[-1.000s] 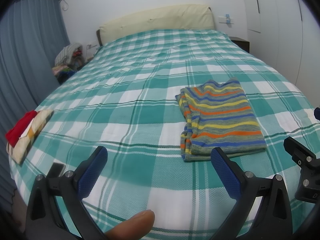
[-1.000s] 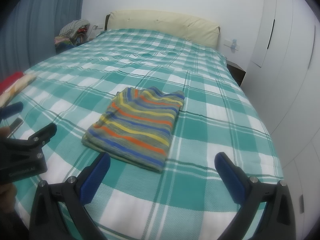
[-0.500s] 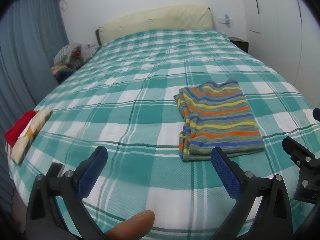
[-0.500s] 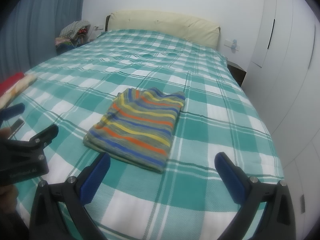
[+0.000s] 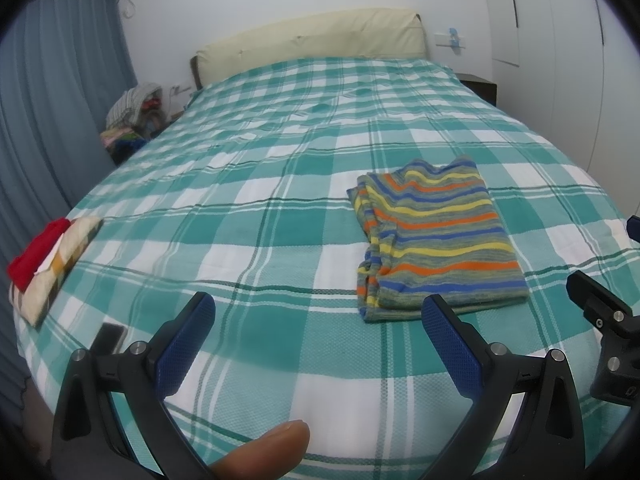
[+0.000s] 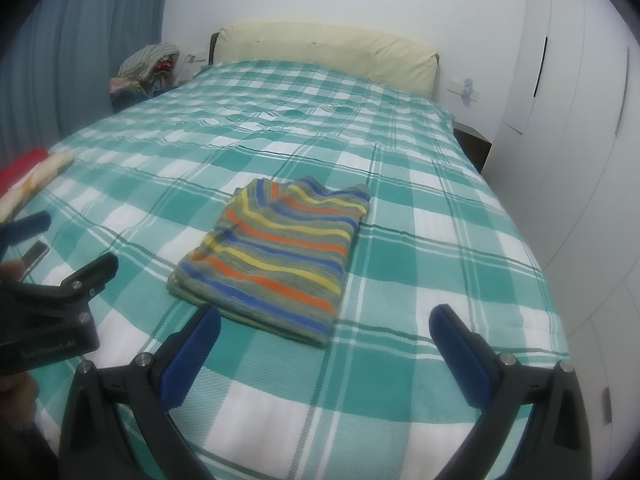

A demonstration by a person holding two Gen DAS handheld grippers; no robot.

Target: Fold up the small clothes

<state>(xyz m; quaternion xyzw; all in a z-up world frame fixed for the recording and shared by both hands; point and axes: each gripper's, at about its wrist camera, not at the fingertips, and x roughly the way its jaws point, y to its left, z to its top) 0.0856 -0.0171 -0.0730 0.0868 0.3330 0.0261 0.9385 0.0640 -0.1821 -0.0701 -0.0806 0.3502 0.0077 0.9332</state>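
A cream headboard [image 5: 308, 46], blue curtain [image 5: 52, 92] and white wardrobe [image 6: 576, 120] surround the bed.

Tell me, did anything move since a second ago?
Hardly anything. Both cameras drifted very slightly, so the striped sweater sits a touch differently in view. It still lies folded on the bed. The left gripper and right gripper stay open, holding nothing.

garment: striped knit top [image 5: 436, 240] [image 6: 280, 252]
colours: grey-green ground with blue, orange and yellow bands running across it
state: folded into a compact rectangle, several layers thick, stacked edges showing along one side
pose: lying flat, its far edge slightly wavy
place: on the green-and-white checked bedspread [image 5: 260, 184] [image 6: 420, 240], near the foot of the bed
contact: nothing touches it; both grippers are apart from it
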